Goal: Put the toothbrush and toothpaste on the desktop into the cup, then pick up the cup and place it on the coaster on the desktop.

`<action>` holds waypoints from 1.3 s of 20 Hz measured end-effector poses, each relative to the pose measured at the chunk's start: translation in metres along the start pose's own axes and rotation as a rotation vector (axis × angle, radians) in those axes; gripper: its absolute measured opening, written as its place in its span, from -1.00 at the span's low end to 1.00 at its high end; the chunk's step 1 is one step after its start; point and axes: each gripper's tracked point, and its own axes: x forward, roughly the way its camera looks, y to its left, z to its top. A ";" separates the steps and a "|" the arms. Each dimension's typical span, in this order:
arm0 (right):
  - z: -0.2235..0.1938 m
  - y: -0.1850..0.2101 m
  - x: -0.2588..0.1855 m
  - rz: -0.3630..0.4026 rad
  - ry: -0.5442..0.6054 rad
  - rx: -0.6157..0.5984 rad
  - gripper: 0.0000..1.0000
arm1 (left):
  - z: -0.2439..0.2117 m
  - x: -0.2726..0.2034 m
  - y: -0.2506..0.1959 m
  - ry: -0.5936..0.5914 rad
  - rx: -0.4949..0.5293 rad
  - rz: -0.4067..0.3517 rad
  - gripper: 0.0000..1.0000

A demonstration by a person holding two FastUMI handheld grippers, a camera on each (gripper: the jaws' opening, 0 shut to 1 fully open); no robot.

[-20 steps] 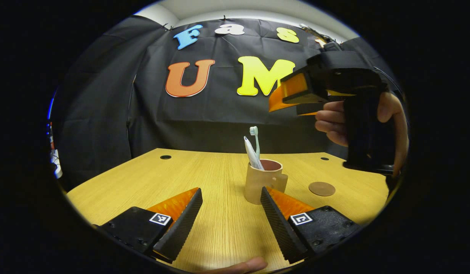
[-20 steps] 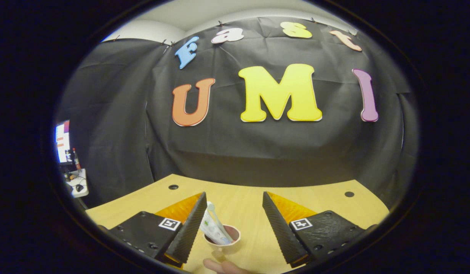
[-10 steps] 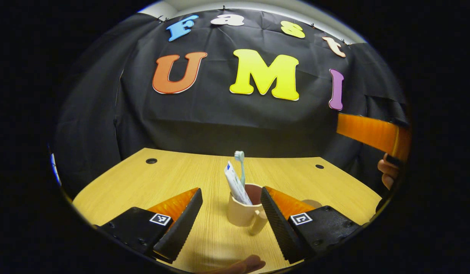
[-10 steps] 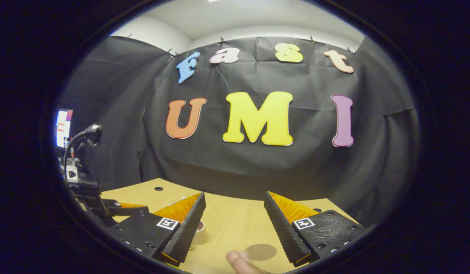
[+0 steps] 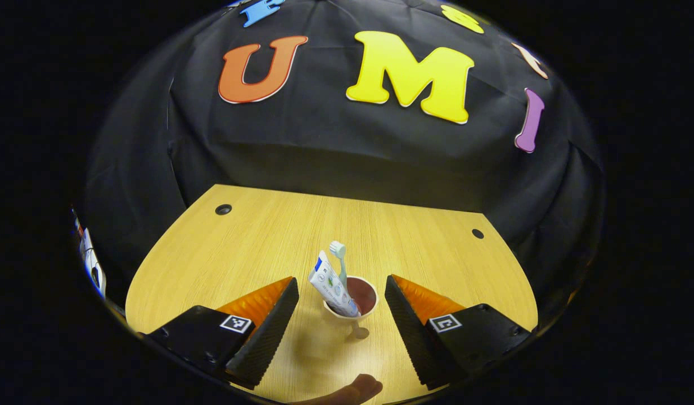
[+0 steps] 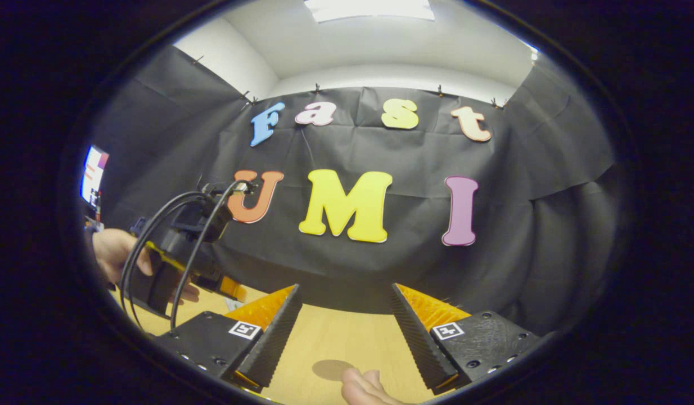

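In the left gripper view, the left tool (image 5: 341,326) hangs released above the cup (image 5: 352,301), which stands between its fingers on the surface (image 5: 257,242), holding the toothpaste (image 5: 331,284) and toothbrush (image 5: 339,260). In the right gripper view, the right tool (image 6: 344,332) is also released; the coaster (image 6: 331,369) lies between its fingers.

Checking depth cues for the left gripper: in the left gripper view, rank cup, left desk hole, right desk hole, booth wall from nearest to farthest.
1. Cup: between the open fingers of the left gripper, toothbrush and toothpaste inside.
2. Right desk hole and left desk hole: far corners, too close to call.
3. Booth wall: behind the desk.
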 end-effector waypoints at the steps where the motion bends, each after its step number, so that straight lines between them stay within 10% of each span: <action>1: -0.002 -0.006 -0.007 -0.004 -0.001 0.004 0.89 | -0.005 0.001 0.001 0.064 -0.020 0.014 0.96; 9: -0.015 -0.043 -0.050 -0.001 -0.004 0.067 0.89 | -0.058 0.011 -0.023 0.501 -0.183 0.023 0.94; 20: -0.021 -0.100 -0.045 -0.067 -0.009 0.130 0.92 | -0.099 0.057 -0.012 0.637 -0.098 0.175 0.84; 26: -0.021 -0.116 -0.043 -0.088 -0.017 0.152 0.92 | -0.095 0.078 -0.006 0.683 -0.089 0.170 0.14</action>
